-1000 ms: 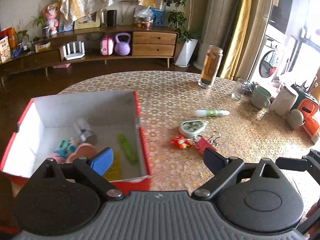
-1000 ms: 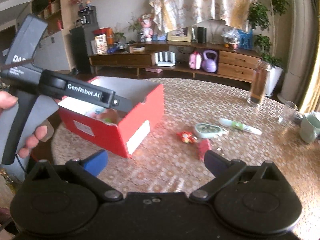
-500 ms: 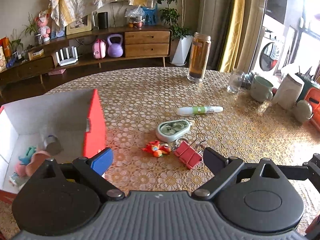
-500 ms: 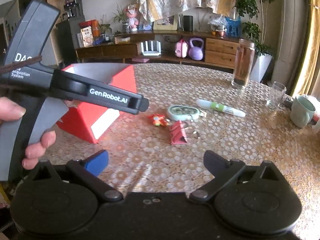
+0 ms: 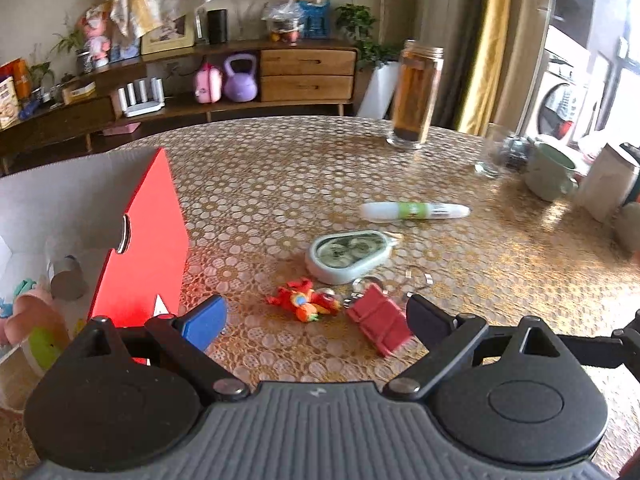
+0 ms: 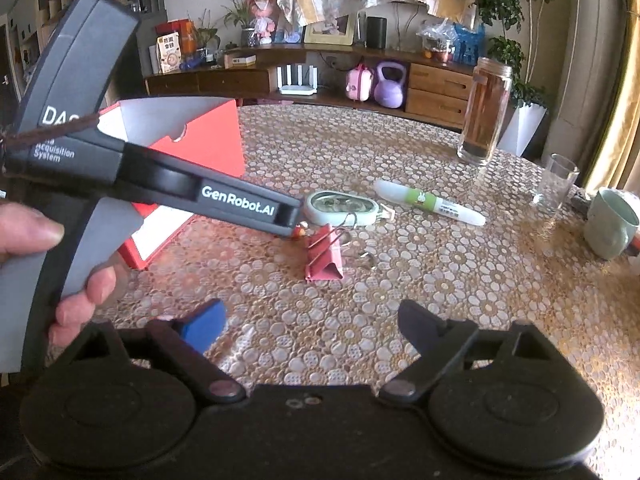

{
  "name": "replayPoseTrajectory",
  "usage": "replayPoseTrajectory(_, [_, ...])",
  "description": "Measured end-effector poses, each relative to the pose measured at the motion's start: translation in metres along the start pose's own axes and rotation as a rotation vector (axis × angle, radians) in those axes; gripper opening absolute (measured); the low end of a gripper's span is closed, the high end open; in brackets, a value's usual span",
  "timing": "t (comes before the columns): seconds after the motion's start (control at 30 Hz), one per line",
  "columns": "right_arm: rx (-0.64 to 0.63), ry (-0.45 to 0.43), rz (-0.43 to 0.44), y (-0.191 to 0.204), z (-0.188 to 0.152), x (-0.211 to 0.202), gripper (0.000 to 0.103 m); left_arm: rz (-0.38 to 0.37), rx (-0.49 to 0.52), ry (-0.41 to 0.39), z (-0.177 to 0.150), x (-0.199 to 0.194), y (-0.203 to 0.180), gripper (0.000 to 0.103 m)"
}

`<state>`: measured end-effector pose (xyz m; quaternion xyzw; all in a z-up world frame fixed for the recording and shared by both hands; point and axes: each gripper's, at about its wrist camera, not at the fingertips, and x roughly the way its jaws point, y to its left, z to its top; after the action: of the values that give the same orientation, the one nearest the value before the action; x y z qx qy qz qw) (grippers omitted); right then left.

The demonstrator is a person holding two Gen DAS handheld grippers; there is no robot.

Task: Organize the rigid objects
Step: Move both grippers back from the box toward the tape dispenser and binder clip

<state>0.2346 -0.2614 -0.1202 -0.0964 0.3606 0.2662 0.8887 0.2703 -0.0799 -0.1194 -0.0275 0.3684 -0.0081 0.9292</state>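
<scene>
The left hand-held gripper (image 5: 316,322) is hanging low over the worktop (image 5: 280,184) with its jaws spread wide and nothing between the pads; the small red-and-orange toy figure (image 5: 304,302) and the red binder clip (image 5: 378,320) are lying just ahead of its fingertips, the clip close beside the black right finger without being pressed. Beyond them the pale green oval tape dispenser (image 5: 348,254) is resting flat, and farther back the white marker with a green band (image 5: 414,211) is lying crosswise. The red box (image 5: 148,240) is standing at the left edge of the view, holding a pink soft item and a grey cylinder inside. In the right wrist view, the right hand-held gripper (image 6: 310,326) is closing its jaws over bare patterned cloth, with nothing between them; the binder clip (image 6: 324,258) is lying well ahead of it. A person's hand (image 6: 60,264) is gripping the grey handle of the left tool, whose black arm is crossing in front of the box (image 6: 208,136). A tall glass jar (image 6: 484,112), a drinking glass (image 6: 556,180) and a green mug (image 6: 608,224) are standing at the far right.
</scene>
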Motion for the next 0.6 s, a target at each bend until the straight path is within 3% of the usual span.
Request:
replayPoseTrajectory(0.33, [-0.018, 0.016, -0.028, 0.001, 0.007, 0.043, 0.078, 0.021, -0.022, 0.042, -0.006, 0.038, 0.009, 0.096])
replayPoseTrajectory(0.5, [-0.044, 0.025, -0.041, 0.004, 0.011, 0.062, 0.070, 0.018, -0.047, 0.064, -0.006, 0.056, 0.018, 0.081])
replayPoseTrajectory(0.6, [-0.039, 0.035, -0.047, 0.003, 0.013, 0.073, 0.066, 0.013, -0.040, 0.069, -0.005, 0.063, 0.020, 0.078])
